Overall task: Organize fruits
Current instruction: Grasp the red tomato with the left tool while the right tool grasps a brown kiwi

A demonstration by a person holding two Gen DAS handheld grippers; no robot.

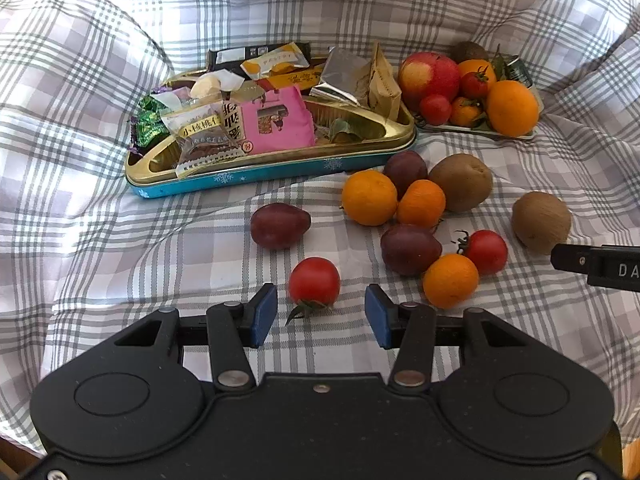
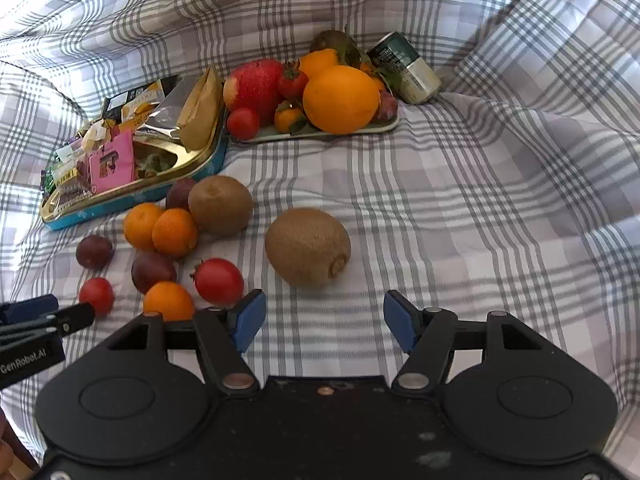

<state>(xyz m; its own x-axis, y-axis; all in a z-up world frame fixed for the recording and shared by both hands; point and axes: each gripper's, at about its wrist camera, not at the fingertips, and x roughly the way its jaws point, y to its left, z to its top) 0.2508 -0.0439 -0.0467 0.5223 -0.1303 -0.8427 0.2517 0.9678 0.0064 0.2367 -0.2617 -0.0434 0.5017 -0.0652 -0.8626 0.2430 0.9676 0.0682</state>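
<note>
- Left wrist view: the left hand-held gripper [image 1: 321, 315] has its blue pads apart with nothing clamped; a cherry tomato [image 1: 314, 281] lies on the checked cloth [image 1: 120, 240] just beyond the gap, touching neither pad.
- At 1 o'clock from that tomato lies a loose cluster: plums [image 1: 410, 249], small oranges [image 1: 369, 197], another tomato [image 1: 485, 251] and a kiwi [image 1: 466, 182]. A lone plum [image 1: 280, 225] lies at 11 o'clock.
- A second kiwi [image 1: 541, 222] sits at 3 o'clock, and the black tip of the other gripper, cut off by the frame edge, covers its lower rim.
- A gold-and-blue tin [image 1: 256, 168] at 12 o'clock holds snack packets piled so that most of its floor is hidden.
- A fruit tray [image 1: 480, 130] at 1 o'clock carries an apple [image 1: 428, 74], a large orange [image 1: 512, 108] and tomatoes; a dark fruit behind them is mostly hidden and hard to identify.
- Right wrist view: the right hand-held gripper [image 2: 324, 322] stands wide apart and empty, the near kiwi [image 2: 307, 247] just ahead at 12 o'clock, clear of both pads.
- A drink can [image 2: 404, 67] lies tilted behind the tray, its label too blurred to read.
- The left gripper enters at 9 o'clock, only partly in frame.
</note>
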